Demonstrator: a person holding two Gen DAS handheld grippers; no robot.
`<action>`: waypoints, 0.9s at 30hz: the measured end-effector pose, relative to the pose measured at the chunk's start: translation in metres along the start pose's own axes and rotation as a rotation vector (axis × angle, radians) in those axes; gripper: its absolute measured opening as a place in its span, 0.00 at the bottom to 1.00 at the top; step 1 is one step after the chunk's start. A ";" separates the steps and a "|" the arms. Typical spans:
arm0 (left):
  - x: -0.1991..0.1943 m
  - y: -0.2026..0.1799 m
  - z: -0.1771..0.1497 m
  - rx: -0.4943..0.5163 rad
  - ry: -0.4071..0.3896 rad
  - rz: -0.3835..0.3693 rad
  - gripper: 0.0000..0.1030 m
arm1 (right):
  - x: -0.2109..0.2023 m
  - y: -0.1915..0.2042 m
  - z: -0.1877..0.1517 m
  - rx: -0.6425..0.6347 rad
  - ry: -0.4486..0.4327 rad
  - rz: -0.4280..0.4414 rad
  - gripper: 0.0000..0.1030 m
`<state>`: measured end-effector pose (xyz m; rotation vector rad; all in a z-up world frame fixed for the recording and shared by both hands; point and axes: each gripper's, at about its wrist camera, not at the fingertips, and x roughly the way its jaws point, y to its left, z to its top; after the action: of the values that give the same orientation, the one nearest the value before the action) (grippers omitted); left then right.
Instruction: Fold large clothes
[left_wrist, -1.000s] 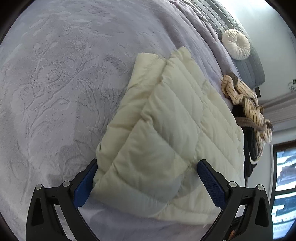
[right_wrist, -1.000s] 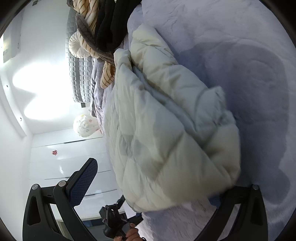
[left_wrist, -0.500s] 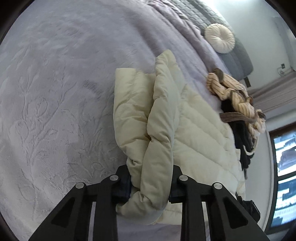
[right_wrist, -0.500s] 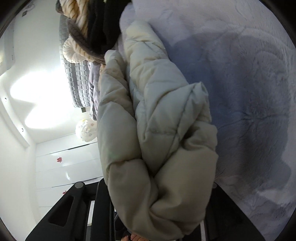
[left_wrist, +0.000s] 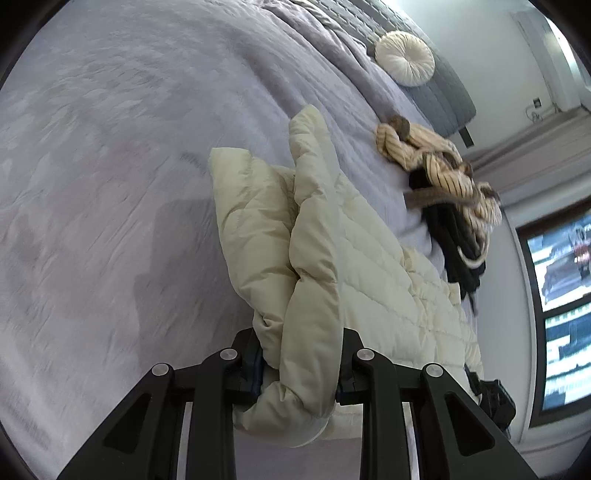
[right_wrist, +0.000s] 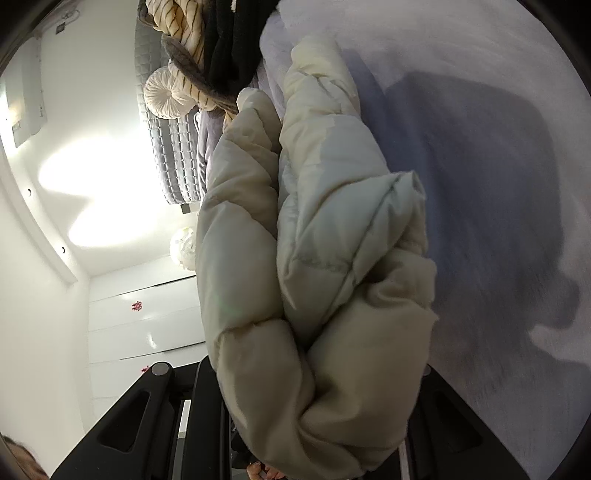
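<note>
— Jacket (left_wrist: 332, 258), cream and quilted: where does it sit?
— On the bed (left_wrist: 110, 184), bunched into thick folds, one ridge standing up along its middle. The left gripper (left_wrist: 301, 373) has its fingers (left_wrist: 249, 365) pinching a fat fold at the near edge. In the right wrist view the right gripper (right_wrist: 317, 406) is likewise clamped on a thick wad of the jacket (right_wrist: 314, 258), which fills most of that view and hides the fingertips.
— And the surface under it?
— A pale lavender bedspread with a raised, embossed pattern; a dark shadow (right_wrist: 480, 184) falls across it beside the jacket.
— What else lies on the bed?
— Beyond the jacket, a heap of clothes (left_wrist: 443, 177): a cream striped knit tangled with something black. Further off, a round white cushion (left_wrist: 404, 57) rests against a grey padded headboard (left_wrist: 443, 96).
— The room?
— White walls, glossy white cupboard doors (right_wrist: 147, 317), and a dark-framed window (left_wrist: 557, 295) at the side.
</note>
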<state>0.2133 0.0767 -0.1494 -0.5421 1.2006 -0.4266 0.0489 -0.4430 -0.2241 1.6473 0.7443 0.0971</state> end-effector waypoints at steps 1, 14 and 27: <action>-0.005 0.002 -0.007 0.012 0.012 0.006 0.28 | -0.001 -0.002 -0.003 0.007 0.002 0.001 0.24; -0.017 0.043 -0.075 0.071 0.171 0.155 0.36 | -0.004 -0.049 -0.031 0.128 -0.022 -0.088 0.27; -0.026 0.025 -0.076 0.201 0.189 0.383 0.76 | 0.002 -0.009 -0.009 0.055 -0.024 -0.365 0.61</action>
<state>0.1338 0.0993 -0.1648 -0.0935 1.3895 -0.2699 0.0422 -0.4338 -0.2309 1.5358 1.0241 -0.2048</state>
